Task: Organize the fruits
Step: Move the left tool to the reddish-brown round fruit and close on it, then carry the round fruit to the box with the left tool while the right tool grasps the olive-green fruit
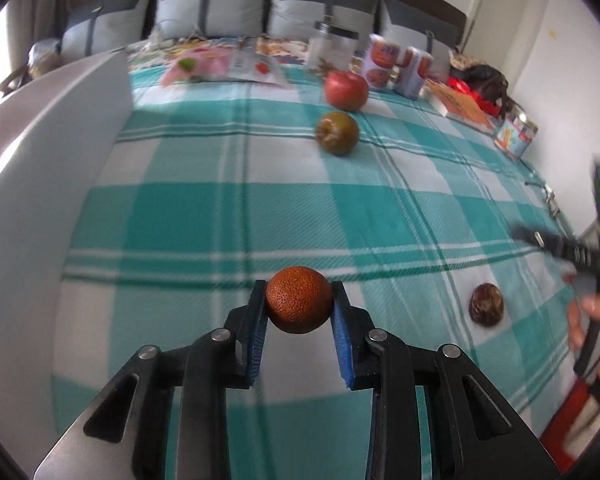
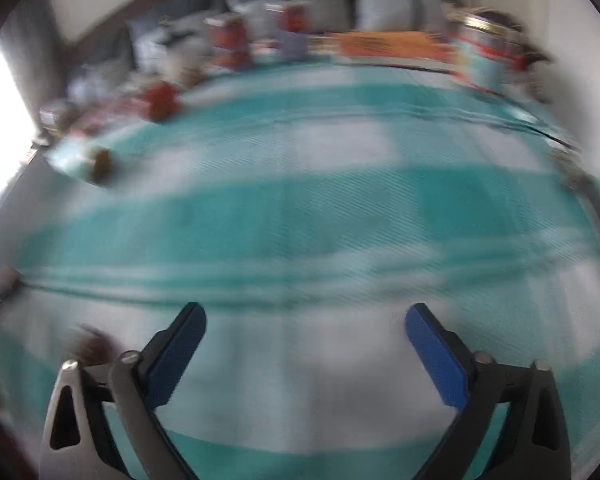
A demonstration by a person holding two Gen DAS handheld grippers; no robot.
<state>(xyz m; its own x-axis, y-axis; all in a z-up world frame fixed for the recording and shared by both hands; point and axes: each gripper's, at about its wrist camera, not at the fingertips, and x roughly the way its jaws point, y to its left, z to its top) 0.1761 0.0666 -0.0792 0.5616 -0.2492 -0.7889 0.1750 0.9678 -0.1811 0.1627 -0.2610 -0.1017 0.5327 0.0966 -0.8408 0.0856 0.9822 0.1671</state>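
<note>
Tongs first: our left tongs (image 1: 299, 300) are clamped on an orange (image 1: 299, 300), blue pads pressing its two sides, the fruit held clear above the bed (image 1: 228, 216). Our right tongs (image 2: 305, 322) stand wide apart with nothing between them, and we see only the blurred bedspread under them. We go on from large to small. That bed carries everything, under a teal and white checked cover, with grey pillows (image 1: 212, 4) along the headboard. A white panel (image 1: 48, 168) rises at its left side in the left wrist view. Near the pillows stand a clear jar (image 1: 334, 46) and two printed cans (image 1: 398, 64), with a further tin (image 1: 516, 134) toward the right edge. A red apple (image 1: 347, 90) lies just in front of the cans, and a greenish-brown fruit (image 1: 337, 132) sits just beside it, nearer us. A small dark brown fruit (image 1: 487, 303) lies well apart from both, at the right, close to a hand (image 1: 592, 328)
</note>
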